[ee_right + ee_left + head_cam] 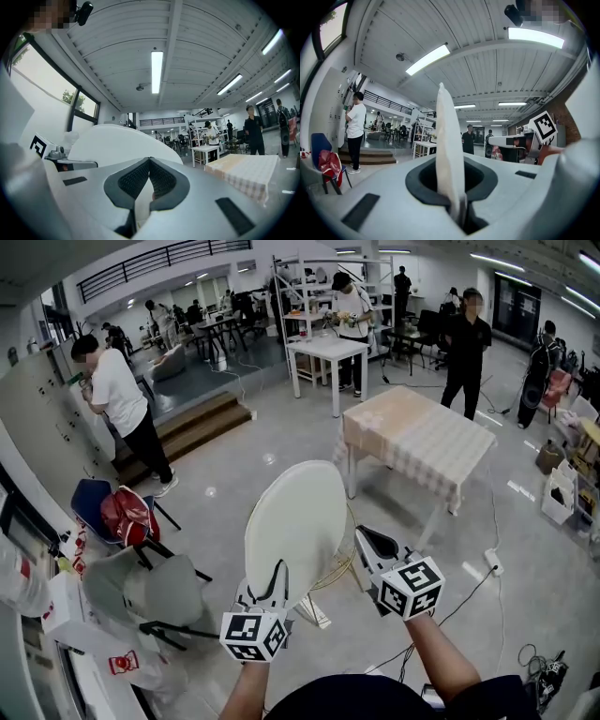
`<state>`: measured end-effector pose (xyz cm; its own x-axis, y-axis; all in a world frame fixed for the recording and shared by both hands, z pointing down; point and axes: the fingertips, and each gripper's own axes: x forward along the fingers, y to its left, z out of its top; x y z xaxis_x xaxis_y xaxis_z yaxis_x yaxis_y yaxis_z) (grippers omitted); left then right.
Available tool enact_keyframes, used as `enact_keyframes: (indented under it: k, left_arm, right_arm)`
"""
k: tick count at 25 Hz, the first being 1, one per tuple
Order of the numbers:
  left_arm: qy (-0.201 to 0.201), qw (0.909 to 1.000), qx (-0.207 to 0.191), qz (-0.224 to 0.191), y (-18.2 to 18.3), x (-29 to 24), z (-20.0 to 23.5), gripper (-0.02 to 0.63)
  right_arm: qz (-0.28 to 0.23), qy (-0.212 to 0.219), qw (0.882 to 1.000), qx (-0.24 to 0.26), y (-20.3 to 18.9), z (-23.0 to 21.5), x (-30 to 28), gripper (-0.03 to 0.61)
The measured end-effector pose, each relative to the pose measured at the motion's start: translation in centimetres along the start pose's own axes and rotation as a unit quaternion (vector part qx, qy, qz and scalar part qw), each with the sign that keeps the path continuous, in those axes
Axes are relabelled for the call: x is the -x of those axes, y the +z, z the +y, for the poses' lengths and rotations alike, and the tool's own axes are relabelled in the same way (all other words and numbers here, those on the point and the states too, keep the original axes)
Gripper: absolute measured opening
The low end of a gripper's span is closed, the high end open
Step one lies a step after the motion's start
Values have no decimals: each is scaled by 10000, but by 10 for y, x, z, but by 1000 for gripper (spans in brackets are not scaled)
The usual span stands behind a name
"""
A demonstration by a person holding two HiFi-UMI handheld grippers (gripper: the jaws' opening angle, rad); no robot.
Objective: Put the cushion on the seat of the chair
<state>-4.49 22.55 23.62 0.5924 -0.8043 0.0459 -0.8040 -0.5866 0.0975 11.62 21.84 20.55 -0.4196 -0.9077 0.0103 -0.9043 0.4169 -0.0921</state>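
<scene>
Your left tool (265, 582) pinches the round white cushion (295, 517) by its lower edge; your right tool (364, 538), beside the cushion, is closed and empty. Steady the cushion before lowering.

- Cushion (295, 526) stands upright between left gripper (267, 585) and right gripper (362, 538).
- Table (422, 442) is behind the cushion, to its right.
- Small table (328, 348) is farther back.
- Steps (192, 427) are back left.
</scene>
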Motion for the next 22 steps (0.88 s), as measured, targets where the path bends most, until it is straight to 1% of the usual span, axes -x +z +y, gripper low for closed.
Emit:
enact_keyframes:
  k: [12, 22]
  left_arm:
    - [168, 9998, -67, -106, 1, -21, -20, 52]
    - [362, 9993, -9, -120, -1, -17, -29, 52]
  right_arm:
    - [-25, 250, 9997, -38, -6, -26, 0, 20]
    - [-8, 401, 9992, -90, -9, -34, 4, 20]
